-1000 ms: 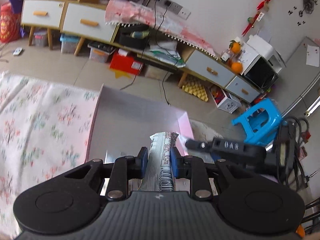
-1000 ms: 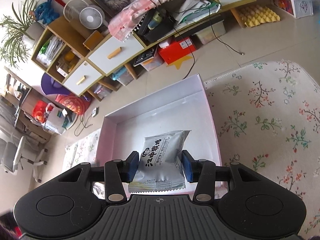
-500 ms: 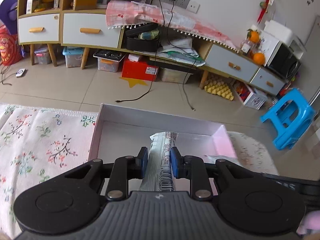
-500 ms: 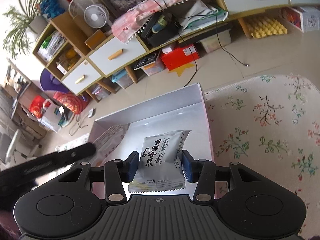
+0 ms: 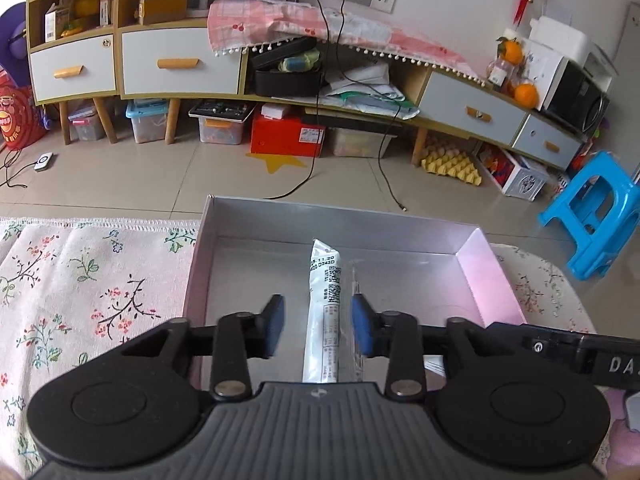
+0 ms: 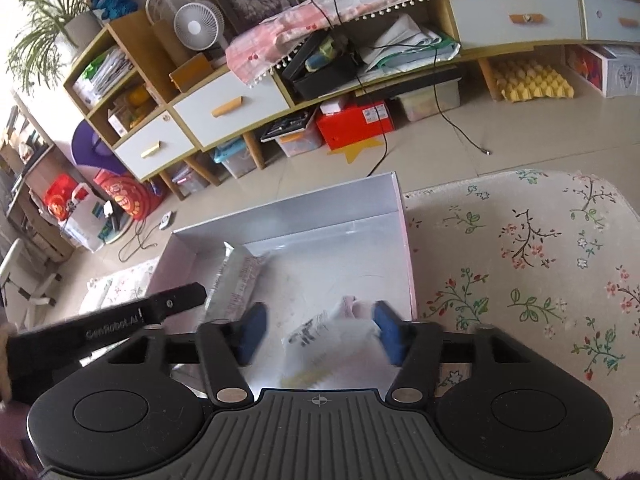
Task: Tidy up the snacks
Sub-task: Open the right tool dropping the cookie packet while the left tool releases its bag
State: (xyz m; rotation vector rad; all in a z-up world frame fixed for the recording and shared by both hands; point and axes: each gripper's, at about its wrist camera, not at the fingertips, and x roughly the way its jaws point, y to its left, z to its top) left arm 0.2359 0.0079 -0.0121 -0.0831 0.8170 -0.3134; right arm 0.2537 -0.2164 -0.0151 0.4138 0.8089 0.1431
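A shallow white box (image 5: 404, 220) lies on the flowered cloth; it also shows in the right wrist view (image 6: 320, 208). My left gripper (image 5: 319, 325) is open above the box, and a narrow white snack packet (image 5: 323, 320) stands edge-on between its blue pads, apart from both. My right gripper (image 6: 319, 332) is open over the box's near right part, and a blurred white snack packet (image 6: 320, 340) sits loose between its pads. The first packet (image 6: 234, 276) shows in the right wrist view at the box's left, beside the left gripper's finger (image 6: 176, 300).
The flowered cloth (image 5: 80, 288) spreads on both sides of the box. Beyond the table edge is tiled floor with a long low cabinet (image 5: 200, 64), a red box (image 5: 288, 136), cables and a blue stool (image 5: 596, 208).
Both grippers have opened and let go of their packets, which now lie loose over the box. The left gripper has turned to face the cabinet squarely.
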